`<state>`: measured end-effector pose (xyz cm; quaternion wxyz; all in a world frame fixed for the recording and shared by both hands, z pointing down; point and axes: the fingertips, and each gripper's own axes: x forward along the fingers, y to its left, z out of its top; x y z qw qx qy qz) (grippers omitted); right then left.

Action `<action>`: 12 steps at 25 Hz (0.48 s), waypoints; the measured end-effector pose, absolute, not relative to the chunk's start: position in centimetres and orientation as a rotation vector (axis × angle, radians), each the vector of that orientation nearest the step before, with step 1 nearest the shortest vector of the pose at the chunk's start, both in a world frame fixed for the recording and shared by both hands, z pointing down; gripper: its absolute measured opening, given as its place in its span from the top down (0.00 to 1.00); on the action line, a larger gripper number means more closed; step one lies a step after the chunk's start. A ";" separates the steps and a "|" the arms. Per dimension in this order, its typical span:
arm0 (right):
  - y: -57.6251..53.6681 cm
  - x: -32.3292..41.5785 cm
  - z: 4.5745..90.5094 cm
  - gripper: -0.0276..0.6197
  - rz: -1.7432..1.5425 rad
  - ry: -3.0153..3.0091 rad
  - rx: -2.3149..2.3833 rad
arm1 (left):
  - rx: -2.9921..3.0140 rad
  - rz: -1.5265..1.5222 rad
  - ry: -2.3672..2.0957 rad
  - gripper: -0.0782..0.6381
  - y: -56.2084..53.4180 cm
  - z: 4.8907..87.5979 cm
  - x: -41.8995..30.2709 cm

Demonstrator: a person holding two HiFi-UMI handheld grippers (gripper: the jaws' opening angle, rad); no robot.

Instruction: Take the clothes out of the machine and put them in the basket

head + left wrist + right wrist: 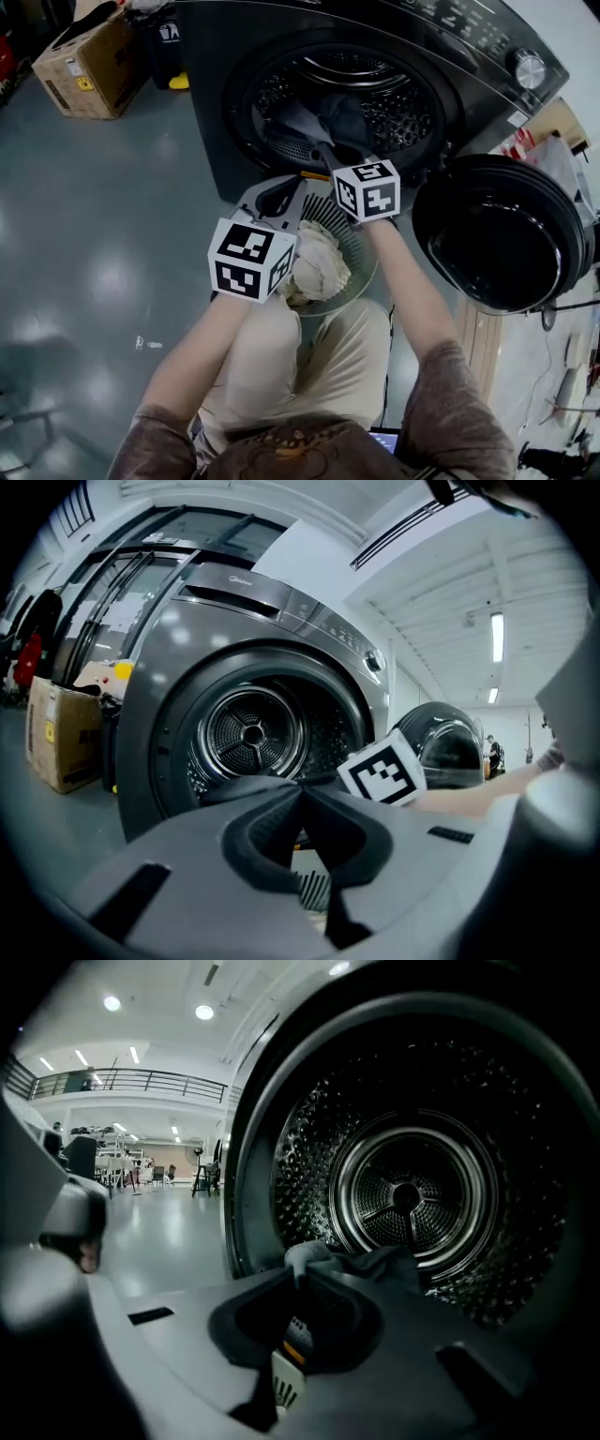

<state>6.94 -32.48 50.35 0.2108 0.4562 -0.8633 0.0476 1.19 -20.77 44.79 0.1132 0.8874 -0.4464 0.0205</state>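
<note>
The front-loading machine stands open, and a grey cloth and a dark garment lie at the mouth of its drum. My right gripper reaches into that mouth, shut on the grey cloth, whose fold bunches at its tips; the dark garment lies just behind. My left gripper hangs shut and empty over the round basket, which holds cream clothes. In the left gripper view its tips meet in front of the drum.
The machine's round door hangs open at the right, close to my right arm. A cardboard box stands on the grey floor at the far left. The person's knees are right behind the basket.
</note>
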 end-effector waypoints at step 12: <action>-16.6 13.8 48.9 0.94 0.301 -2.467 1.328 | 2.617 0.116 -1.280 0.88 -21.4 46.1 3.9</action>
